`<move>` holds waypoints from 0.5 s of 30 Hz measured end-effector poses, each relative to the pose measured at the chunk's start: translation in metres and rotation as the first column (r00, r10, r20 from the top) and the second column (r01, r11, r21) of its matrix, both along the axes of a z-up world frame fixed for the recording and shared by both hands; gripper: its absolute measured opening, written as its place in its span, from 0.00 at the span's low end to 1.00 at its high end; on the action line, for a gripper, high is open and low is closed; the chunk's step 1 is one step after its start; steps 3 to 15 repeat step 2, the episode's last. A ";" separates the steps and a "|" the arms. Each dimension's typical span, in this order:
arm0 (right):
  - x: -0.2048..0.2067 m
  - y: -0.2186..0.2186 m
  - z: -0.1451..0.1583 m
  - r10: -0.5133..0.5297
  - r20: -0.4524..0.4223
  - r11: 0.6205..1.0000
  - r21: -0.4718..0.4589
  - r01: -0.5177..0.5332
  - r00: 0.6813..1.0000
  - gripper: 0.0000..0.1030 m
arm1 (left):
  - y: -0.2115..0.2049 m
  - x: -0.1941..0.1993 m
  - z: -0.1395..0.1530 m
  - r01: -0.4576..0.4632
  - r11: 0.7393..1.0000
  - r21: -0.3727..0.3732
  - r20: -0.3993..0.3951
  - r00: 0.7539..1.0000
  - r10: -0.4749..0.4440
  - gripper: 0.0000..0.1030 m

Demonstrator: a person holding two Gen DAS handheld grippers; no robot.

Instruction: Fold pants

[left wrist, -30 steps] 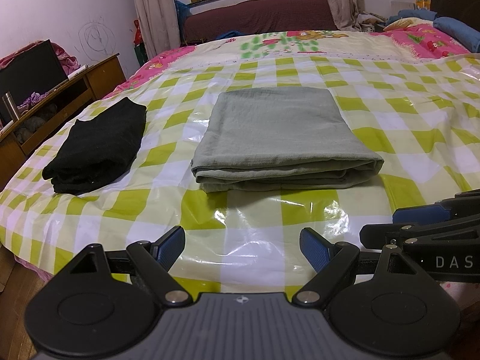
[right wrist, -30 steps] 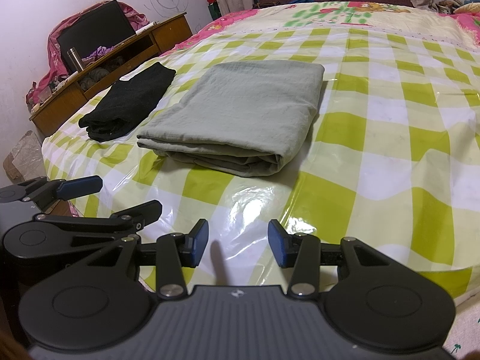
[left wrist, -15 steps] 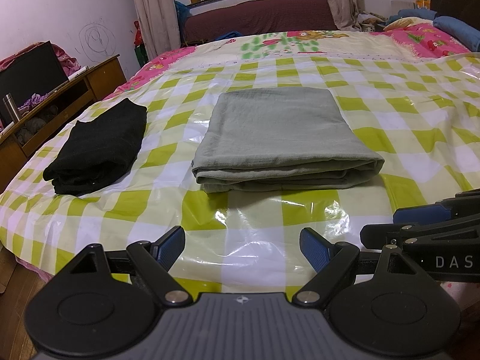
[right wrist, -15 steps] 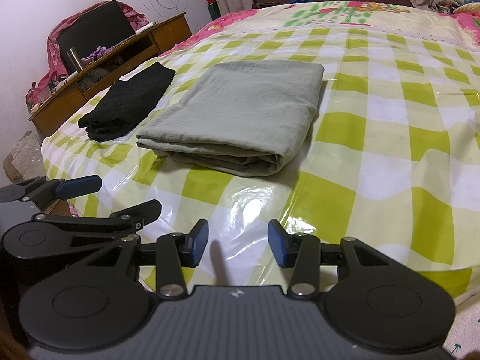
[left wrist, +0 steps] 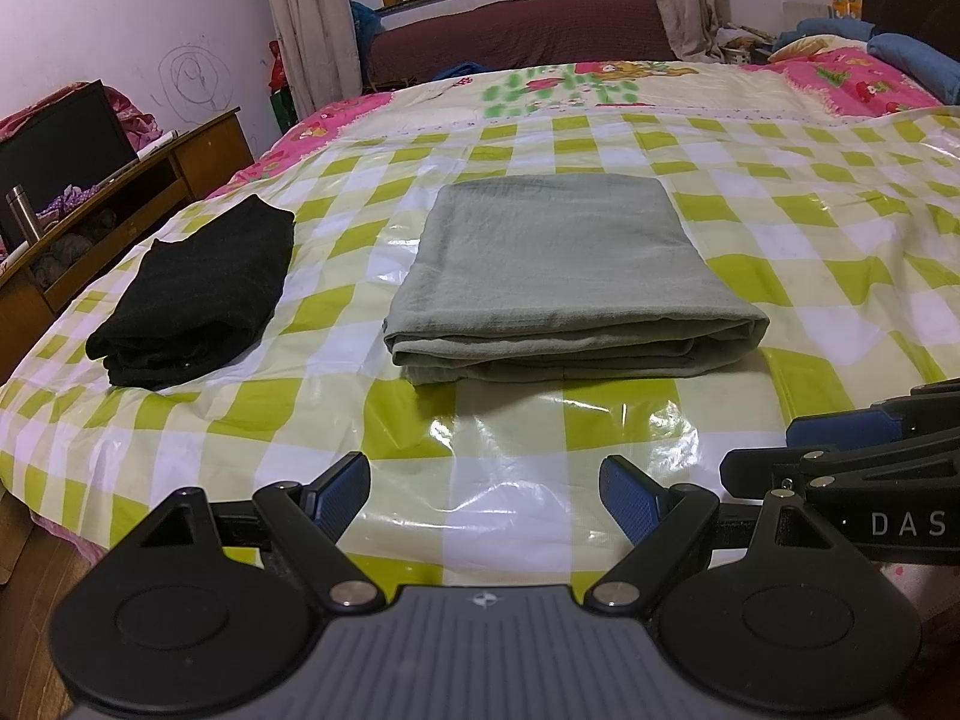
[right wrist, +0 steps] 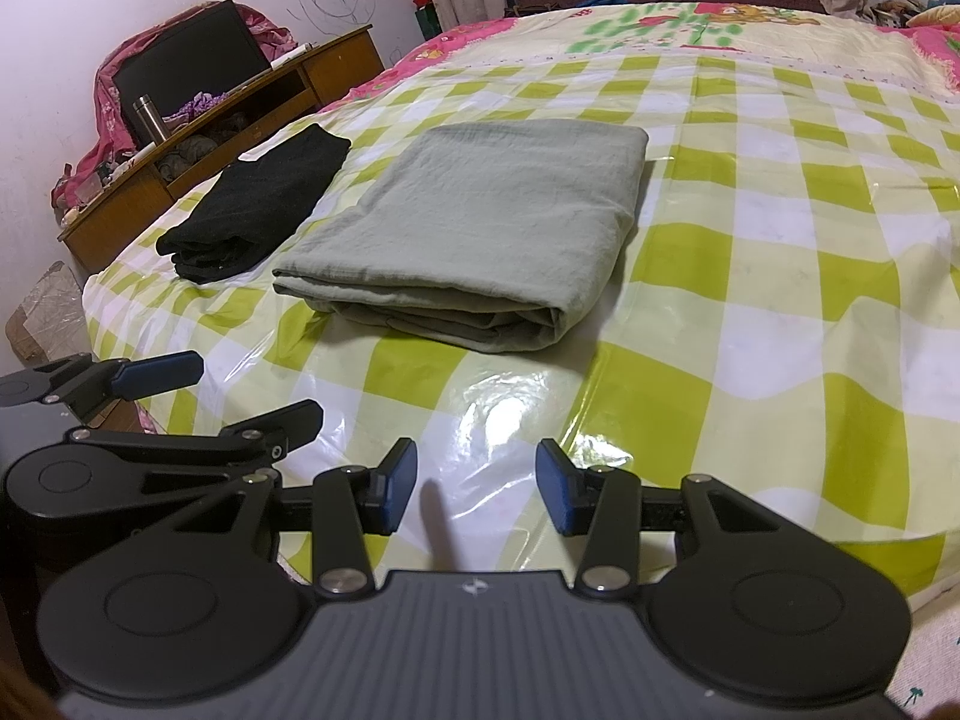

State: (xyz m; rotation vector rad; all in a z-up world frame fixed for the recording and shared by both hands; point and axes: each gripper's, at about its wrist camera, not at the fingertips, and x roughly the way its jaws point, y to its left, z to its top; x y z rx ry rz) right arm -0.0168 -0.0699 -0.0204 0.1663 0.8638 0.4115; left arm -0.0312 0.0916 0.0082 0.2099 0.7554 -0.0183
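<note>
Grey-green pants [left wrist: 564, 264] lie folded into a neat rectangle on the bed's green-and-white checked plastic sheet [left wrist: 336, 420]; they also show in the right wrist view [right wrist: 480, 222]. My left gripper [left wrist: 483, 495] is open and empty, held above the near edge of the bed, short of the pants. My right gripper [right wrist: 475, 483] is open and empty beside it; it shows at the right edge of the left wrist view [left wrist: 852, 438]. The left gripper shows at the left of the right wrist view [right wrist: 174, 396].
A folded black garment [left wrist: 198, 288] lies left of the pants, also in the right wrist view [right wrist: 258, 210]. A wooden side cabinet [right wrist: 240, 114] with clutter and a metal flask [right wrist: 149, 118] stands left of the bed. Pillows [left wrist: 900, 54] lie at the far right.
</note>
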 end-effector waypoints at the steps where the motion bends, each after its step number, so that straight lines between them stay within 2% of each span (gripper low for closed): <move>1: 0.000 0.000 0.000 0.000 0.000 1.000 0.000 0.000 1.000 0.44 | 0.000 0.000 0.000 0.000 1.000 0.000 0.001 1.000 0.000 0.94; 15: 0.000 0.000 0.000 0.000 0.000 1.000 0.000 0.000 1.000 0.44 | 0.001 0.001 0.001 0.000 1.000 0.000 0.001 1.000 0.000 0.94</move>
